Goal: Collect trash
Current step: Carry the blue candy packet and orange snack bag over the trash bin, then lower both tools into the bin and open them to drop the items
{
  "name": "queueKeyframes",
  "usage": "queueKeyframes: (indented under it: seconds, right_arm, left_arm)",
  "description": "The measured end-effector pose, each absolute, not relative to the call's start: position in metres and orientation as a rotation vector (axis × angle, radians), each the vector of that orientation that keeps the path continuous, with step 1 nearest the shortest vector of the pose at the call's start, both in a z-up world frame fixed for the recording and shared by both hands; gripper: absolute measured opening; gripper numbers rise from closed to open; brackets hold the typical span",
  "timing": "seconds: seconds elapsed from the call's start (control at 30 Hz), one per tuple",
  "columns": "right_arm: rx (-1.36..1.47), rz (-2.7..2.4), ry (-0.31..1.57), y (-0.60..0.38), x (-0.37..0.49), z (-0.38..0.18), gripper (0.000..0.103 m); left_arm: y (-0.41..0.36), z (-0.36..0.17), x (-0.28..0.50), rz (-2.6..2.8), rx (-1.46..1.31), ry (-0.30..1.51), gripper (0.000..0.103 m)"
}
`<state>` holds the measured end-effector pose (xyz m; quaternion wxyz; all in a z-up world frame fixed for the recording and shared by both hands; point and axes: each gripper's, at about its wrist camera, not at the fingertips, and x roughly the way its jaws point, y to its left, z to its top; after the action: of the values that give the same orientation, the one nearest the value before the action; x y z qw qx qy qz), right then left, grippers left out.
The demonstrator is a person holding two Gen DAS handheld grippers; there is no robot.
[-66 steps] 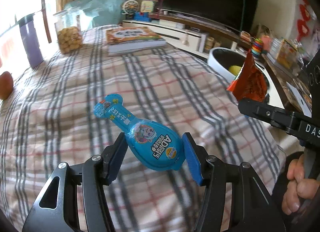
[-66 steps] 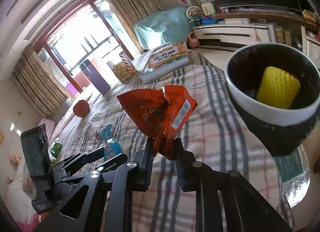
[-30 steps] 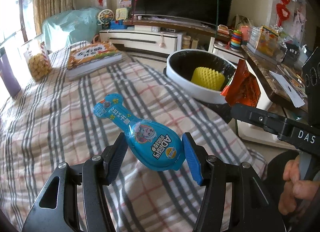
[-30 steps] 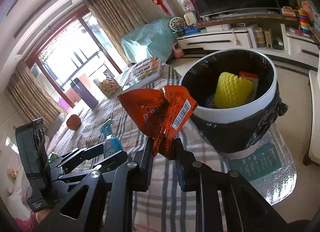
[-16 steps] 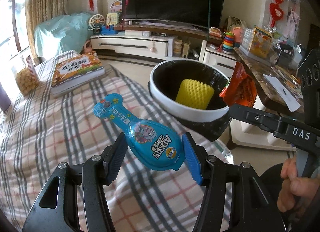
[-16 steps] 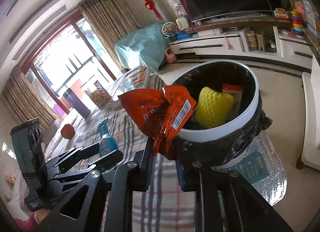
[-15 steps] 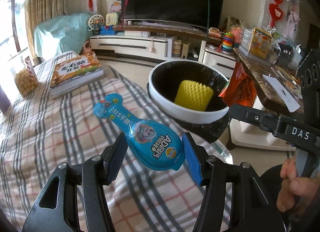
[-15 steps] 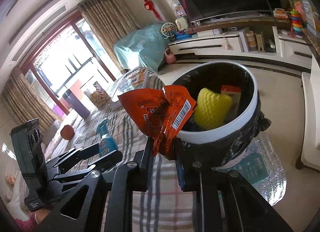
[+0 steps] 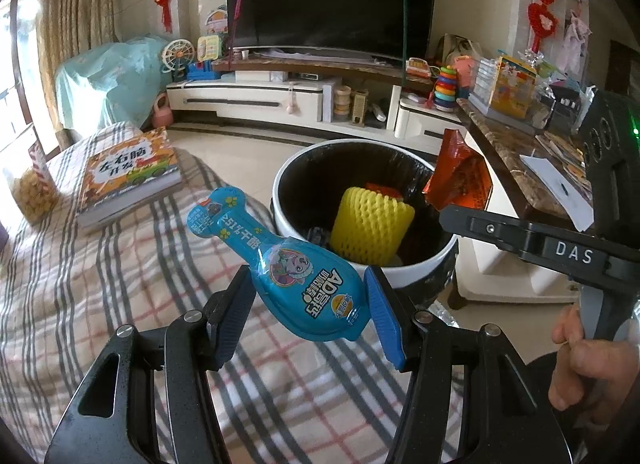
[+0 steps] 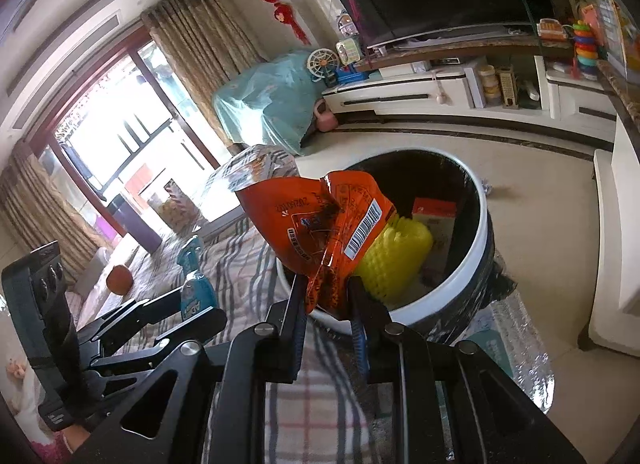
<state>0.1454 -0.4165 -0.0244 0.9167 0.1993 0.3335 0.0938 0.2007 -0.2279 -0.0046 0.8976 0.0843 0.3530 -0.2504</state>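
Note:
My left gripper [image 9: 310, 304] is shut on a blue bottle-shaped snack package [image 9: 280, 264], held over the plaid-covered table near its right edge. My right gripper [image 10: 326, 296] is shut on a crumpled orange wrapper [image 10: 320, 220], which also shows at the right of the left wrist view as the orange wrapper [image 9: 460, 180]. Just beyond both stands a white-rimmed trash bin [image 9: 424, 264] lined with a black bag. Inside the trash bin [image 10: 480, 240] lie a yellow foam net [image 9: 370, 228] and a red-and-white carton [image 10: 436, 220]. The wrapper hangs over the bin's near rim.
A thick book [image 9: 128, 172] and a jar of snacks [image 9: 28, 192] lie on the plaid cloth [image 9: 80, 284] to the left. A marble-topped counter [image 9: 520, 168] with clutter runs along the right. A TV stand [image 9: 280, 96] is behind the bin. A hand [image 9: 580, 368] holds the right gripper.
Both grippers have carried their trash rightward toward the bin, which now looks closer and larger. The orange wrapper now overlaps the bin's rim. Both grips are unchanged.

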Motion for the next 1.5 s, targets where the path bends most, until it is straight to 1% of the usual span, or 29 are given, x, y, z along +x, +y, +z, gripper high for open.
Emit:
queueKeyframes:
  seconds: [0.6,1.5]
  right_arm:
    - [0.385,0.157,0.715,-0.436,0.171,-0.023,0.020]
    - [0.363,0.128,0.749,-0.447,0.191,-0.023,0.020]
  left_arm:
    - [-0.263,0.003,0.226,-0.542,0.183,0.725,0.056]
    - [-0.295,-0.008,0.253,-0.524,0.203,0.757,0.056]
